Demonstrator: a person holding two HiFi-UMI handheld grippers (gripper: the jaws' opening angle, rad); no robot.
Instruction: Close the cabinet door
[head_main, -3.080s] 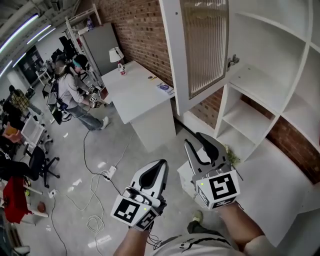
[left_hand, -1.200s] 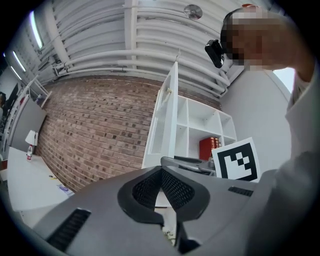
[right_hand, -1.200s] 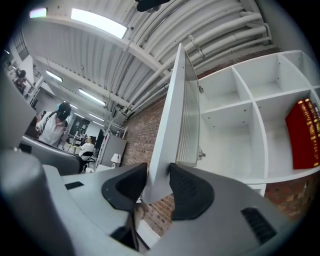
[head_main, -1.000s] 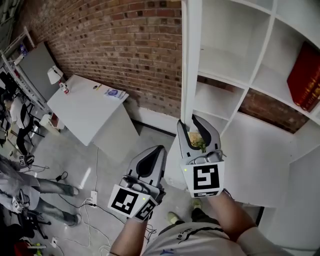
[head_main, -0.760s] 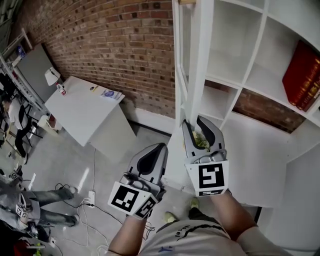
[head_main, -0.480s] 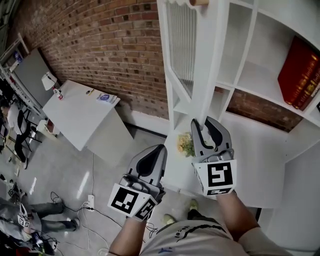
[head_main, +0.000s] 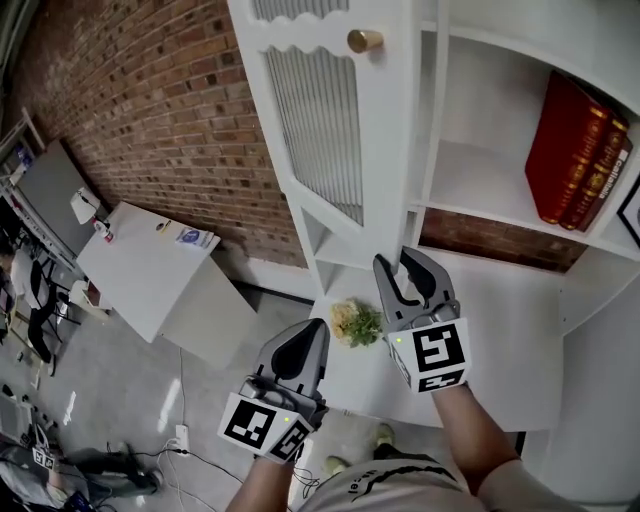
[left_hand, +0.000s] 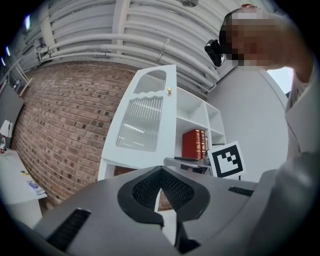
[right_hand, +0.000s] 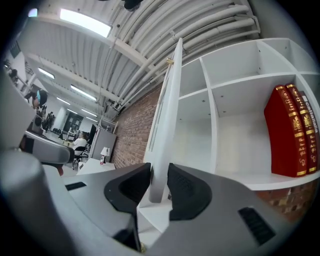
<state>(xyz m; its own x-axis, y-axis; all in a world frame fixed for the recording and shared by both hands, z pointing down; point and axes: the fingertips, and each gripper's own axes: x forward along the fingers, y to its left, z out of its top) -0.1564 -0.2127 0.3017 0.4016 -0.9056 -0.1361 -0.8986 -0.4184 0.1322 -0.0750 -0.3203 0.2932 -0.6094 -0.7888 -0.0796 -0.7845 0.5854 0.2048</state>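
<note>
A: Left side?
B: left gripper (head_main: 306, 330) sits lower centre-left, jaws together, nothing in them, apart from the door.
A: Door?
B: cabinet door (head_main: 392, 150) is upper centre, part-open off the white shelves (head_main: 480, 190), gold knob (head_main: 364, 41) at top.
A: Right?
B: right gripper (head_main: 407, 262) is just right of centre. Its jaws were just closing and are now clamped on the door's lower edge. Red books (head_main: 575, 150) are far right.

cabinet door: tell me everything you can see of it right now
The cabinet door is white, seemingly painted wood, with a ribbed glass pane under a scalloped rail and a round brass knob near its free edge. It stands upright, partly open from the white shelf unit. The right gripper pinches its lower free edge; its jaws have just been closing onto it.
</note>
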